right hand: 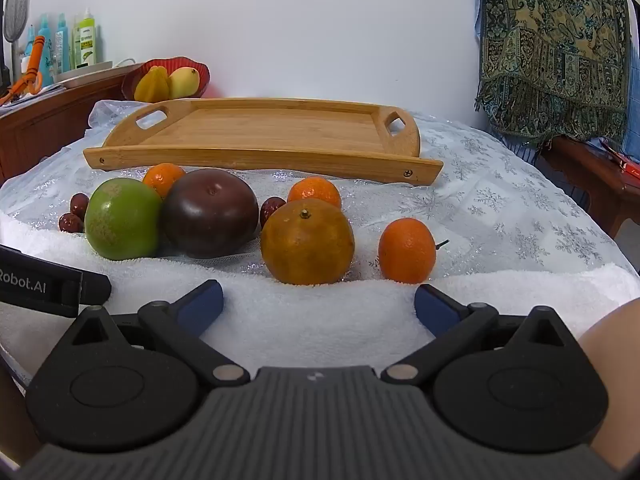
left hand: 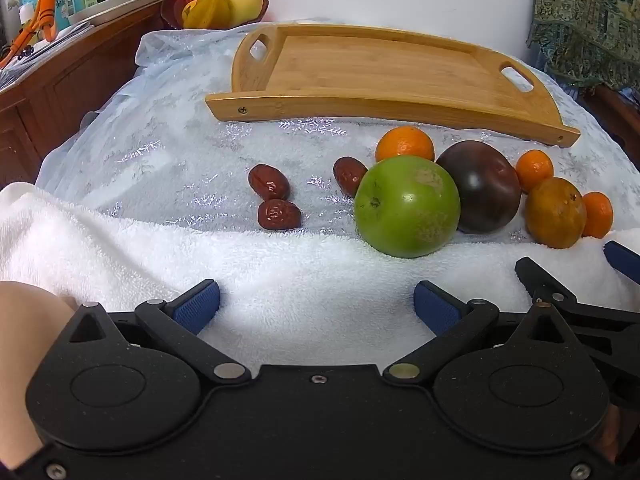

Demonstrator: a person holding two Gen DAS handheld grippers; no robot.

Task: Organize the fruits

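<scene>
Right wrist view: right gripper (right hand: 318, 300) jaws wide, nothing between, hovering over the white terry towel (right hand: 312, 320). Big dull-orange citrus (right hand: 307, 242) at 12 o'clock, just ahead; small mandarin (right hand: 407, 250) at 1. Green apple (right hand: 122, 219) and dark plum-like fruit (right hand: 210, 212) touching, approx 10–11. Bamboo tray (right hand: 256, 160) beyond, bare.

Left wrist view: left gripper (left hand: 316, 304) also wide, empty. Red dates (left hand: 269, 182) at 11–12, wrinkled, light, small; likely to roll or slip, so pinch across the short axis. Round fruits look firm, smooth-skinned and heavier; I'd grip at the widest girth, gently, as skins may bruise. Lacy tablecloth (left hand: 160, 152) looks slick.
</scene>
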